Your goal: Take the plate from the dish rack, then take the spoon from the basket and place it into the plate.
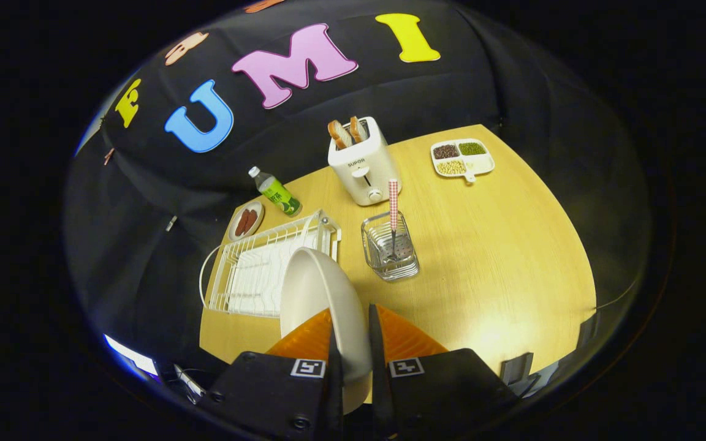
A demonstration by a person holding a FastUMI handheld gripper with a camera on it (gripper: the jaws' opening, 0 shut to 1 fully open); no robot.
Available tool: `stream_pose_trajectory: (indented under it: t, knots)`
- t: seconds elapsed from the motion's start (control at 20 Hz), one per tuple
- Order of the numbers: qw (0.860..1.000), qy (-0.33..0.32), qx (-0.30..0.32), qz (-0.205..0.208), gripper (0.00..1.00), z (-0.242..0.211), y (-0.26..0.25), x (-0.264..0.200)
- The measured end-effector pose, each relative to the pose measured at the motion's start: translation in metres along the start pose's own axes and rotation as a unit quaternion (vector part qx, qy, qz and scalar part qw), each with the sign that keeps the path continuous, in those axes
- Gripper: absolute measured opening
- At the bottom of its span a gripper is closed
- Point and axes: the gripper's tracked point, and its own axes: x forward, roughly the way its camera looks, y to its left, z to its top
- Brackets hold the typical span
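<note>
My gripper is shut on the rim of a cream plate, which stands on edge between the fingers and is lifted above the table. Behind the plate lies the white wire dish rack, with nothing standing in it. To the right of the rack, beyond the fingers, a clear mesh basket holds a spoon with a red-and-white checked handle, standing upright.
A white toaster with two bread slices stands behind the basket. A green bottle and a small dish of sausages sit beyond the rack. A divided tray of beans is at the far right. The wooden table spreads right of the fingers.
</note>
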Motion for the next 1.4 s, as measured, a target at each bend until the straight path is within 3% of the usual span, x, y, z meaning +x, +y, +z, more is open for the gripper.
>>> stream_pose_trajectory:
  t: [0.2, 0.5, 0.6, 0.8, 1.05, 1.1, 1.15, 1.25, 1.35, 1.4]
  knots:
    - [0.998, 0.053, 0.003, 0.036, 0.23, -0.034, -0.03, 0.019]
    - [0.989, 0.14, -0.014, 0.053, 0.23, -0.089, -0.078, 0.078]
    - [0.986, 0.15, 0.018, 0.077, 0.23, -0.09, -0.077, 0.089]
    - [0.984, 0.148, 0.04, 0.086, 0.24, -0.083, -0.084, 0.105]
    - [0.99, 0.126, 0.019, 0.055, 0.29, -0.069, -0.105, 0.111]
    - [0.991, 0.117, 0.019, 0.057, 0.38, -0.062, -0.105, 0.106]
    - [0.993, 0.102, 0.013, 0.059, 0.61, -0.054, -0.104, 0.103]
    - [0.996, 0.065, -0.006, 0.059, 0.76, -0.032, -0.103, 0.099]
    - [0.998, 0.031, -0.018, 0.055, 0.98, -0.01, -0.101, 0.095]
    - [0.998, 0.015, -0.019, 0.059, 0.98, 0.002, -0.095, 0.092]
